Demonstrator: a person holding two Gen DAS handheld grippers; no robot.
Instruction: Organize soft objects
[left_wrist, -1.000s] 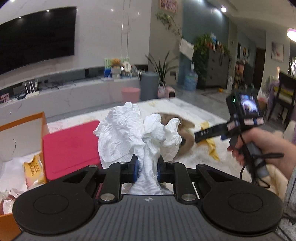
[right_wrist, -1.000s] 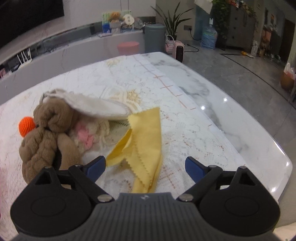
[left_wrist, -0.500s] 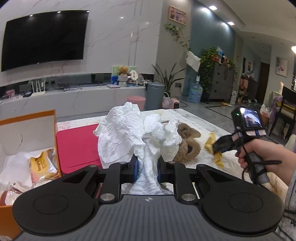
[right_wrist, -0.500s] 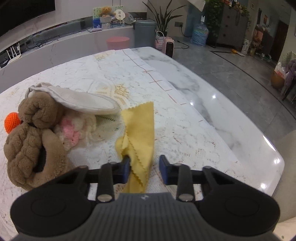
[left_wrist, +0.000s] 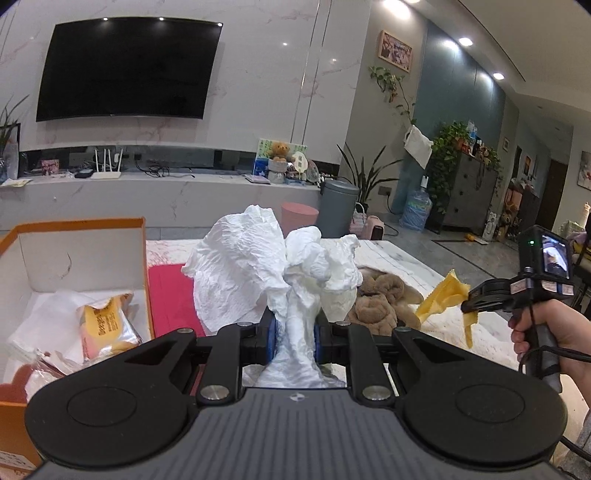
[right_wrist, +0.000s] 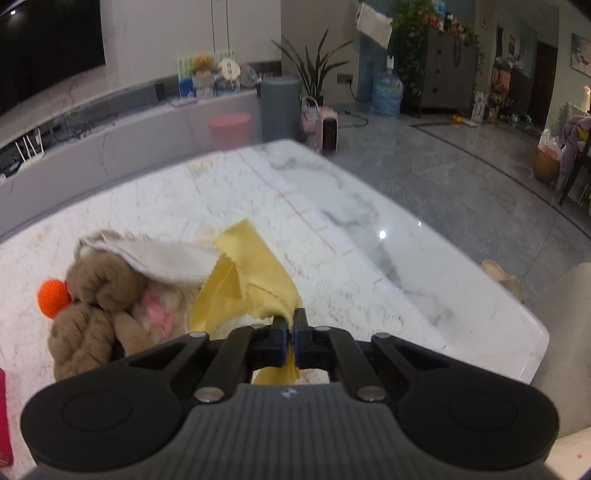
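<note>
Far left, the orange box (left_wrist: 77, 236) is sitting open with a yellow snack packet (left_wrist: 101, 325) and some white wrapping lying inside; a red mat (left_wrist: 168, 299) is lying just beside it on the tabletop (right_wrist: 369, 236).

Left gripper (left_wrist: 293, 332) is clamping a crumpled white tissue (left_wrist: 258, 273), jaws closed tight on its twisted lower part while the loose top is fanning out above the fingers. Tissue is looking very light, floppy and tear-prone, so the bunched neck is the sensible hold; a harder squeeze is probably not needed.

Middle of the tabletop, a brown plush toy (right_wrist: 92, 306) is lying on its side with an orange knitted ball (right_wrist: 53, 297) touching its left edge, a cream fabric piece (right_wrist: 166, 258) draped over it and something pink and fluffy tucked underneath. The plush is looking squashy and bulkier, likely best pinched at a limb or a thick fold.

Right gripper (right_wrist: 290, 334) is pinching a yellow cloth (right_wrist: 255, 273), jaws shut on one bunched edge, the rest hanging loose and folded just beside the plush. The left-wrist view is showing the cloth lifted clear of the tabletop. Thin, limp, zigzag-cut edge, weighing next to nothing; it could be slipping out if only a single layer is caught.
</note>
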